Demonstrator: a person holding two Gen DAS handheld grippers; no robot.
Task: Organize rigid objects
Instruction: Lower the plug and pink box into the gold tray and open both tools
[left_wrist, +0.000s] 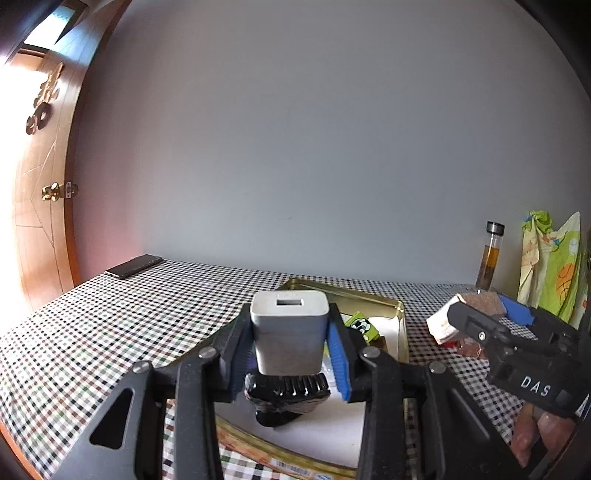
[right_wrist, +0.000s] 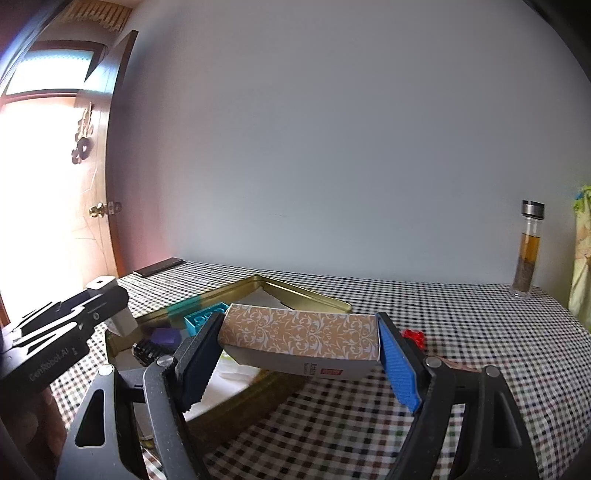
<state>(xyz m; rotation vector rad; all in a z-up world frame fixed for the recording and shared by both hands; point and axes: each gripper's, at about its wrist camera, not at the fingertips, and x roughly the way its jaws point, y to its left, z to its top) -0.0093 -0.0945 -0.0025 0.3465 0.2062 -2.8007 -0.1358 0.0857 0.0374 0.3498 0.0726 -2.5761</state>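
Observation:
My left gripper is shut on a white USB charger block and holds it above the gold metal tin. A black ribbed object lies in the tin just below it. My right gripper is shut on a long box with a tan floral pattern, held lengthwise above the tin's right edge. In the tin I see a teal toy brick, a purple piece and a green packet. The left gripper with the charger also shows in the right wrist view.
A checkered cloth covers the table. A dark phone lies at the far left corner. A glass bottle with amber liquid stands at the far right by the wall. A small red piece lies on the cloth. A green patterned bag hangs at right.

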